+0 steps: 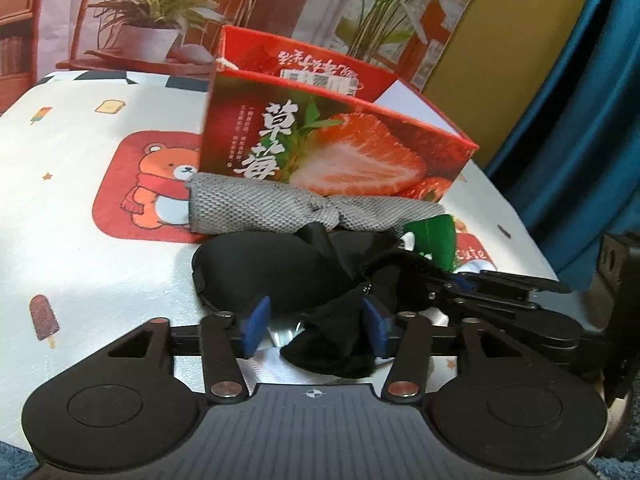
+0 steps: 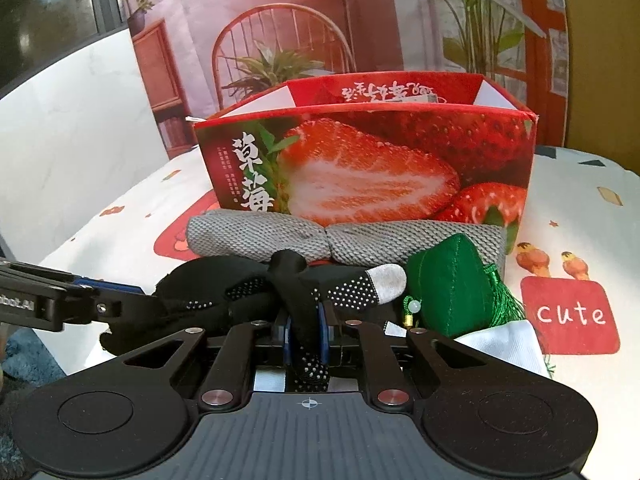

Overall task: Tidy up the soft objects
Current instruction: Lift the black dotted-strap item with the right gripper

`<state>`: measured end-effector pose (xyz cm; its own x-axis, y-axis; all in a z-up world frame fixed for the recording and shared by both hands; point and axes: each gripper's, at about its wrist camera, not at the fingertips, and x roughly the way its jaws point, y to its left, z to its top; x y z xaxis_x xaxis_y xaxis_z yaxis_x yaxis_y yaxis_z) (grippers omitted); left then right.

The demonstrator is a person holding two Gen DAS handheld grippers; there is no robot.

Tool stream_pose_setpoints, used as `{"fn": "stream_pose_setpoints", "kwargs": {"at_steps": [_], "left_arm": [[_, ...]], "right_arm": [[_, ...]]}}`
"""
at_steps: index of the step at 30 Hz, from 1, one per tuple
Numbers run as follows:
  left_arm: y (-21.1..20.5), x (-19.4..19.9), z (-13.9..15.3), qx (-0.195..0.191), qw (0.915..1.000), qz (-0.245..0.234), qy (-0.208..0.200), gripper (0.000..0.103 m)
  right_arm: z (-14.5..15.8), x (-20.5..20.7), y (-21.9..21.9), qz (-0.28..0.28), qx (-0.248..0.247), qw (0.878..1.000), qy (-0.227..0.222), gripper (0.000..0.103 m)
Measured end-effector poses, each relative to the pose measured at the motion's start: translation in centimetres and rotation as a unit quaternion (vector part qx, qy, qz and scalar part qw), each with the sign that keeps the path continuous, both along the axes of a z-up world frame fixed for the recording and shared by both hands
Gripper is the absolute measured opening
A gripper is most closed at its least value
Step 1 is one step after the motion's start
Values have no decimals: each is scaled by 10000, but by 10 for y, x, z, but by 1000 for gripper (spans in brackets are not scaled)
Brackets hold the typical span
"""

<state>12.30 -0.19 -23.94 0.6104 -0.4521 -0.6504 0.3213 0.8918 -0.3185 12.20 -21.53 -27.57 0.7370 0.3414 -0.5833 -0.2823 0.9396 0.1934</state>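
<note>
The box (image 2: pixel 366 160) stands at the far side of the counter (image 2: pixel 580 240). The knitted cloth (image 2: pixel 344 238) lies along its near wall, touching it. Nearer lies the sock (image 2: pixel 352 286), with the eye mask (image 1: pixel 248 268) at its left. The stuffed pouch (image 2: pixel 444 288) sits right of the sock, touching the cloth.

A white tablecloth (image 1: pixel 80 272) printed with a bear (image 1: pixel 160 188), ice lollies and a red "cute" patch (image 2: pixel 570 316) is seen. Behind it, a backdrop (image 2: pixel 280 20) picturing a chair and potted plants is hung.
</note>
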Motion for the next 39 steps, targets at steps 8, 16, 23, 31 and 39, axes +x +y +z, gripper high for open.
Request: {"fn": "stream_pose_setpoints", "kwargs": {"at_steps": [8,16,23,31,39], "left_arm": [[-8,-4,1,142,9996,-220,-69,68],[7,-6,10,-169,9993,100,-315,69],[0,-1,1,-45,9998,-41,-175,64],[5,13,-16,-121,9995,196,192,21],[9,11,-15,-72,9991,394,106,18]], "right_arm": [[-2,1,-2,-60,70,9999,69,13],[-1,1,-5,-206,186,9995,126,14],[-3,3,-15,-416,641,9967,262,14],[-3,2,-9,-192,623,9975,257,17],[3,-4,-1,-106,149,9998,-53,38]]}}
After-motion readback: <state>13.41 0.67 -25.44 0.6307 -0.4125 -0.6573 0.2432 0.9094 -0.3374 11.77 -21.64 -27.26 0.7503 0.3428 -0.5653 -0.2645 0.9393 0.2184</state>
